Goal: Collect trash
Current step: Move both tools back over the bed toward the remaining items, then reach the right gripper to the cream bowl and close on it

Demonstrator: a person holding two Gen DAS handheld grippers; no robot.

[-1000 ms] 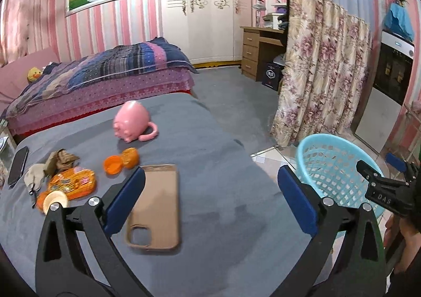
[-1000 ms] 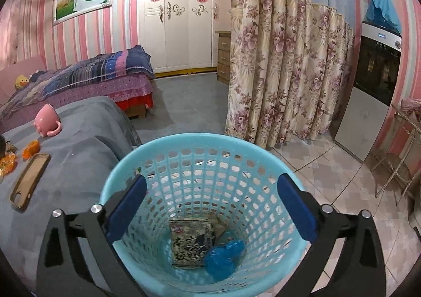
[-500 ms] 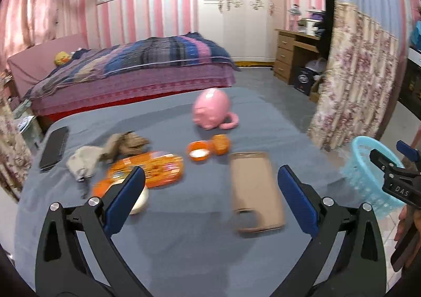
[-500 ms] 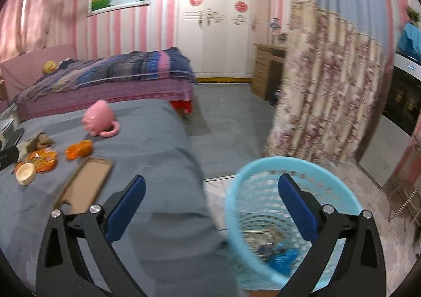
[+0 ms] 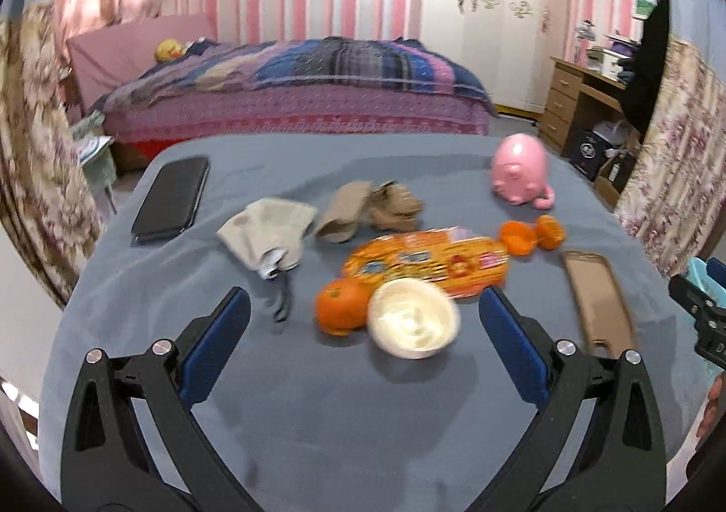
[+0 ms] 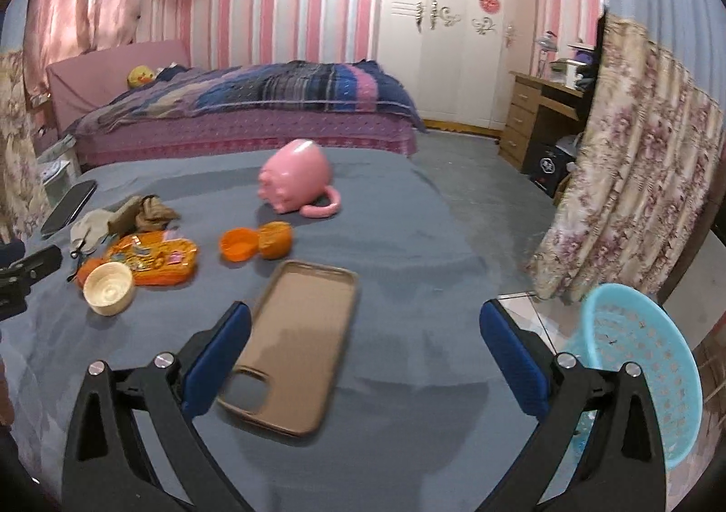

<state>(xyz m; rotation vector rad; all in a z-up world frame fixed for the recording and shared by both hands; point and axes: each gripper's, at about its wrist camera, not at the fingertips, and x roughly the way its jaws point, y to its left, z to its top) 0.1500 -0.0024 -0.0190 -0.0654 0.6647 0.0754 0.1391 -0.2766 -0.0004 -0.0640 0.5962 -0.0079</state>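
Litter lies on the grey-covered table [image 5: 345, 412]: an orange snack wrapper [image 5: 429, 262] [image 6: 154, 258], a small cream cup [image 5: 412, 321] [image 6: 109, 287], an orange [image 5: 340, 305], orange peel halves [image 5: 531, 235] [image 6: 256, 242], crumpled brown paper [image 5: 367, 210] and a grey cloth mask [image 5: 267, 235]. My left gripper [image 5: 363, 335] is open, hovering just short of the cup and orange. My right gripper [image 6: 365, 346] is open above the tan phone case [image 6: 295, 344]. The light blue basket [image 6: 635, 376] stands on the floor at the right.
A pink pig-shaped mug [image 6: 297, 185] lies on its side at the table's far end. A black phone [image 5: 172, 199] rests at the far left. Beyond are a bed [image 6: 245, 113], a flowered curtain [image 6: 635, 176] and a wooden desk [image 6: 540, 117].
Both grippers have swung left, away from the basket and toward the table. The left one now faces the cup and orange; the right one has left the basket and hangs over the phone case.
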